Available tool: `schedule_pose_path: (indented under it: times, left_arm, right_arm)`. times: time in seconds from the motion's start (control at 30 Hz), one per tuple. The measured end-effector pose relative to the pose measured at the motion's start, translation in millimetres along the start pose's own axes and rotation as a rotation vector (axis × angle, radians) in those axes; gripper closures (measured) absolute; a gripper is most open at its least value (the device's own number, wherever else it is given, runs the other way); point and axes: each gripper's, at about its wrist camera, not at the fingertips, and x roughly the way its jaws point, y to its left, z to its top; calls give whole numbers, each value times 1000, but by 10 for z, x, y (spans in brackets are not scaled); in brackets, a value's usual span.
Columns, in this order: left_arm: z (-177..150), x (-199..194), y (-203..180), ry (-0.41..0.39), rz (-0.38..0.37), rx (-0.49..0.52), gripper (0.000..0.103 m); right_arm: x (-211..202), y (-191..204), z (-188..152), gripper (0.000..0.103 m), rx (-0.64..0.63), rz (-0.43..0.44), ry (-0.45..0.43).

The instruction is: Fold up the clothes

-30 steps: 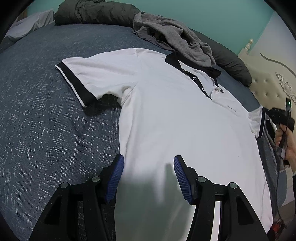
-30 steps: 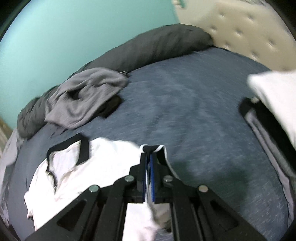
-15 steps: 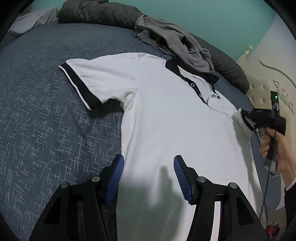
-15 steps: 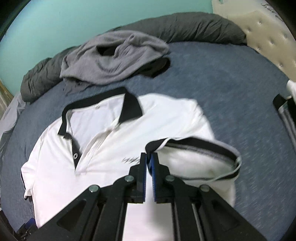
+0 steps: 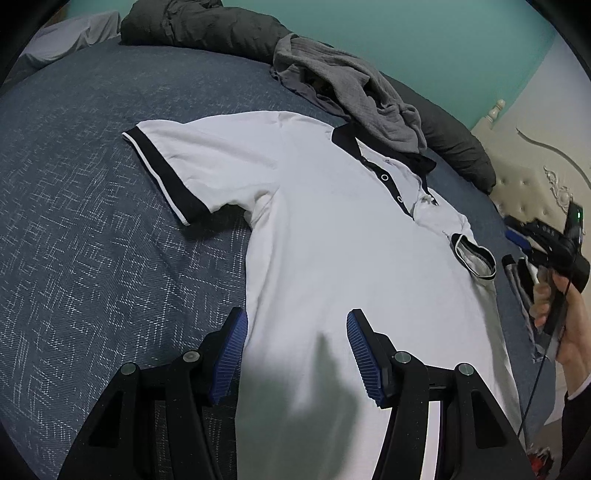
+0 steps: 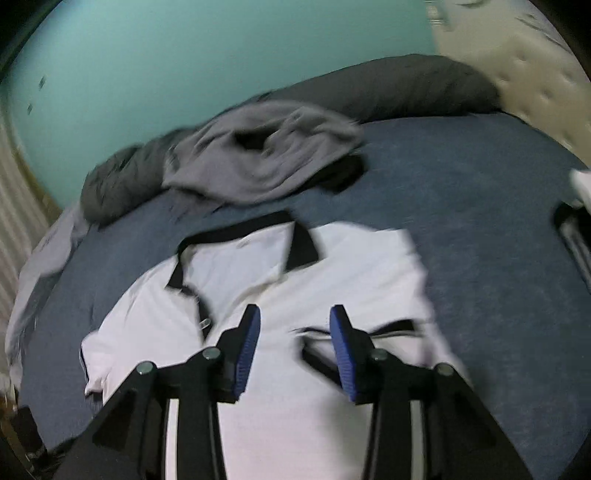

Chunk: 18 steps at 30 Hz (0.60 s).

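One white polo (image 5: 332, 236) lies face up on the blue bed (image 5: 92, 240), collar toward the far side. It has a black collar (image 5: 345, 138), a dark placket with two visible buttons, and black-banded sleeve cuffs. One sleeve (image 5: 177, 162) lies spread flat; the other sleeve (image 5: 472, 258) is folded in onto the chest, its cuff gaping. One grey garment (image 5: 343, 81) sits crumpled just past the collar, against a dark duvet (image 5: 207, 26). Two grippers show. The left gripper (image 5: 293, 350) hovers over the lower body of the polo, jaws apart, empty. The right gripper (image 6: 293, 343) has just been opening, jaws apart over the folded sleeve, nothing pressed between them; a hand (image 5: 569, 332) holds it.
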Motion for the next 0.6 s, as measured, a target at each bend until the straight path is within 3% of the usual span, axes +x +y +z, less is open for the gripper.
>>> schedule_pose_path:
  times: [0.13,0.43,0.5,0.6]
  left_arm:
    - [-7,18,-36,4,-3,10,43]
    - [-13,48,-33,12,-3,8,43]
    - [-7,49,-25,12,-5,5,43]
    - [-7,42,-26,13,-14,3,43]
  right_arm:
    - [81,-396,-80,64,44,-49,71]
    - [369,-545,-291,65,-40,-116,119]
    - [380,-534,-305,89,-66,-114,126]
    - [327,-463,-355,98,-122,-117,139]
